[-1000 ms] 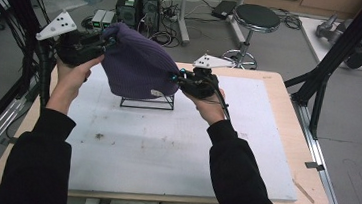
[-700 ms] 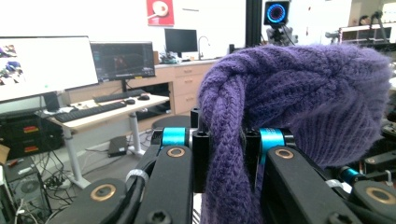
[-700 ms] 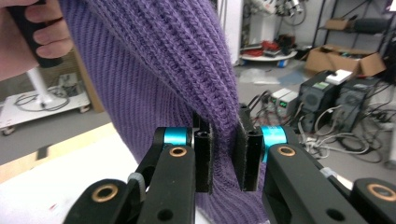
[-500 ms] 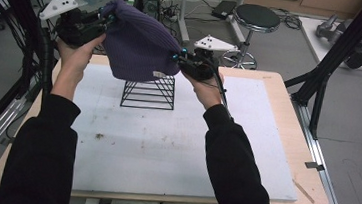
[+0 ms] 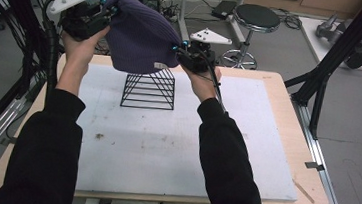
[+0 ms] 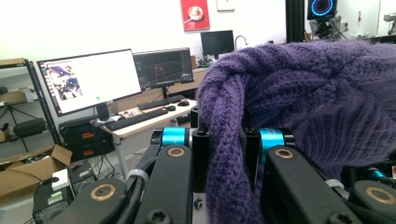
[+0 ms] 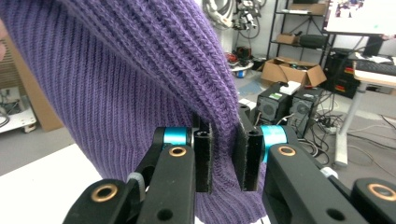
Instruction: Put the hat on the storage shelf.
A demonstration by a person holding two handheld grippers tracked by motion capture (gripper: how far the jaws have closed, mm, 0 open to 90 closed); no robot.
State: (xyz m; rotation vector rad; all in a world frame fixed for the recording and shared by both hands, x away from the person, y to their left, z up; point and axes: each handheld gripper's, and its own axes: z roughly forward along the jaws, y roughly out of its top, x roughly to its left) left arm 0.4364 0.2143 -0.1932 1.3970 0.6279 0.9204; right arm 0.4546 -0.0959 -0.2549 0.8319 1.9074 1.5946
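Observation:
A purple knitted hat [image 5: 137, 35] hangs in the air between both hands, just above a black wire stand [image 5: 149, 89] on the white mat. My left gripper [image 5: 108, 9] pinches the hat's upper left edge; its own view has the knit [image 6: 229, 154] squeezed between the pads. My right gripper [image 5: 176, 49] is shut on the hat's lower right edge, and the ribbed fabric [image 7: 224, 140] passes between its pads there. The hat's rim still overlaps the top of the stand in the high view.
The white mat [image 5: 164, 150] covers most of the wooden table [image 5: 288, 112]. A round stool [image 5: 257, 19] stands behind the table. Black frame posts [image 5: 333, 61] rise at the right. Monitors and a desk [image 6: 116, 88] fill the room beyond.
Both hands have lifted the hat up and away from me, off the wire stand, which is now mostly uncovered. The grips have not changed.

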